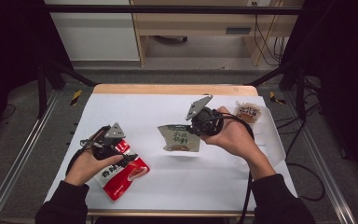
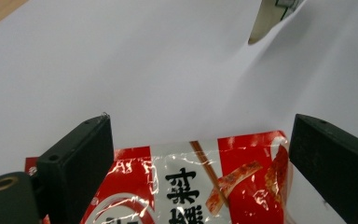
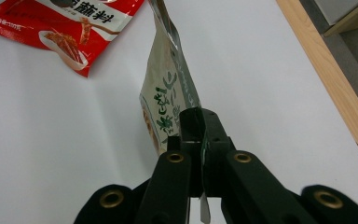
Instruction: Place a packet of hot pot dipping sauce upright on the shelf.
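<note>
Red and glossy, a flat plastic snack packet with white panels and black lettering (image 1: 121,173) lies on the white-covered worktop (image 1: 144,107) at about 7 o'clock from the worktop's middle, nearest the person. The left gripper (image 1: 113,148) sits over the packet's upper end; in the left gripper view its black jaws stand wide apart on either side of the packet (image 2: 191,182), with clear gaps and no pad pressing on it. Just past the middle, toward 1 o'clock, the right gripper (image 1: 193,127) is clamped tight on the top edge of a pale green and white foil pouch with green lettering (image 1: 181,138), which hangs from it, tilted; its lower edge casts a shadow on the sheet. In the right gripper view the pouch (image 3: 168,98) runs edge-on away from the closed jaws. Farther off, at 2 o'clock near the worktop's far right corner, rests a small brown and white wrapped snack (image 1: 247,112).
</note>
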{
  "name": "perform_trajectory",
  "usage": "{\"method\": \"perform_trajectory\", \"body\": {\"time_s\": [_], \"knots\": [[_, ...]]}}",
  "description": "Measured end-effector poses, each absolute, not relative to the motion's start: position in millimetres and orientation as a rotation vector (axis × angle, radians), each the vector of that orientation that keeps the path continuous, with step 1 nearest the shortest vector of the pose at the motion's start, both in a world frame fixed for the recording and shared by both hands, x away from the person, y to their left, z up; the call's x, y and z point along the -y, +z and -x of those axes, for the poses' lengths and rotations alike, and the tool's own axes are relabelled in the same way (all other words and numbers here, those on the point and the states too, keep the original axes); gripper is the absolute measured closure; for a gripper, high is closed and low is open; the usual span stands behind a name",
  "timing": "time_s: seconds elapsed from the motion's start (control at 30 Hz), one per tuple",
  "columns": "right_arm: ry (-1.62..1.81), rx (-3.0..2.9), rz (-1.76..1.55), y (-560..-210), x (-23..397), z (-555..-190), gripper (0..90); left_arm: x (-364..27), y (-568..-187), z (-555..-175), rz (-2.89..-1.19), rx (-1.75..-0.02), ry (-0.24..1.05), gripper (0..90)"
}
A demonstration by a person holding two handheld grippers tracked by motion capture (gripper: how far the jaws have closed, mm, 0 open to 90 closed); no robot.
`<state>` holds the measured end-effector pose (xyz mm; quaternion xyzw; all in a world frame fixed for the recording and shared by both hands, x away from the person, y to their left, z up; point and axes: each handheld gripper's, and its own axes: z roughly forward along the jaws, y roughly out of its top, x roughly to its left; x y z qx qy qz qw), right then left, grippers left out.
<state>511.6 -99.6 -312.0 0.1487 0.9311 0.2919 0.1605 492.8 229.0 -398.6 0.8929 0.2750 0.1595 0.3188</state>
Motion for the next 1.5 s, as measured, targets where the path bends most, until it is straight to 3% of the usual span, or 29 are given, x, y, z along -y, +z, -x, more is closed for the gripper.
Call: {"method": "perform_trajectory", "body": {"time_s": [0.4, 1.5], "knots": [[0.844, -2.629, -0.456, -296.0, 115.6, -513.2, 90.0, -251.1, -399.2, -491.5, -2.293, -0.802, 0.44, 6.2], [0.876, -2.504, -0.521, -265.4, 165.3, -511.7, 90.0, -263.2, -406.6, -493.2, -2.28, -0.853, 0.447, 6.2]]}}
